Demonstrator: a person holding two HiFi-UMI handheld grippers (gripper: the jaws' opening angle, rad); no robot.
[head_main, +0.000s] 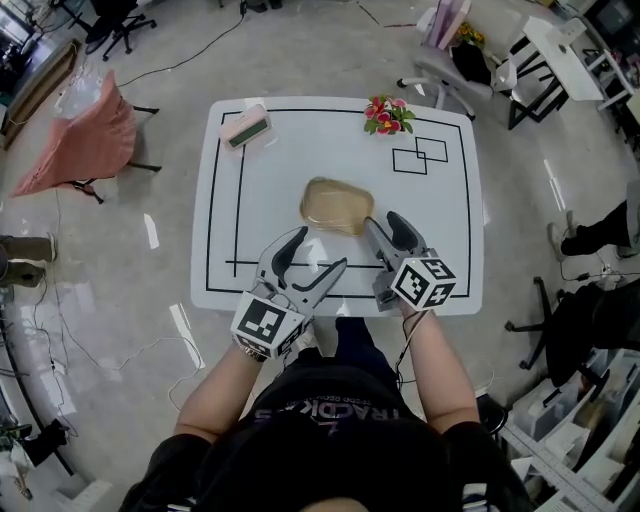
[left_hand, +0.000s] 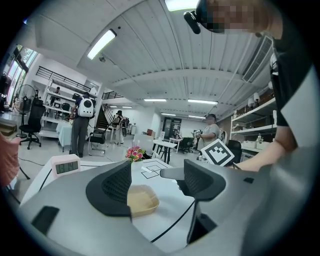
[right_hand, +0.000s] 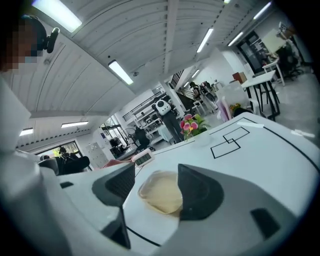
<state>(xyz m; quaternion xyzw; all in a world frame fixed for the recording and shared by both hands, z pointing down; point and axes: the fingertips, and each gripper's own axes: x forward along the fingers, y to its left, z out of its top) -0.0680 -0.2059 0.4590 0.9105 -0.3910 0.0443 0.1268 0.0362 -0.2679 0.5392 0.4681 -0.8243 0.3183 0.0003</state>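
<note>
Black-shirted shoulders and two bare forearms fill the bottom of the head view. Each hand carries a gripper with a marker cube.

Left gripper (head_main: 322, 248): fingers spread apart, nothing between them. It points toward 1 o'clock and stands short of the container (head_main: 337, 205), at about its 7 o'clock. In the left gripper view (left_hand: 157, 182) the container (left_hand: 142, 200) lies on the table ahead, partly behind the left jaw.

Right gripper (head_main: 380, 217): fingers also apart, gripping nothing. The tips sit just beside the container's rim at its 4 o'clock; contact cannot be told. In the right gripper view (right_hand: 157, 190) the container (right_hand: 160, 192) shows in the gap, its edge running behind the right jaw.

Container: shallow, tan, translucent, with rounded corners, a raised rim and a paler floor. Looks empty. It sits flat near the middle of the white table (head_main: 300, 140), inside the black lines.

A digital timer (head_main: 246, 126) sits at the container's 11 o'clock, well apart. A flower bunch (head_main: 388, 115) is at 1 o'clock. Two overlapping square outlines (head_main: 420, 155) are at 2 o'clock.
</note>
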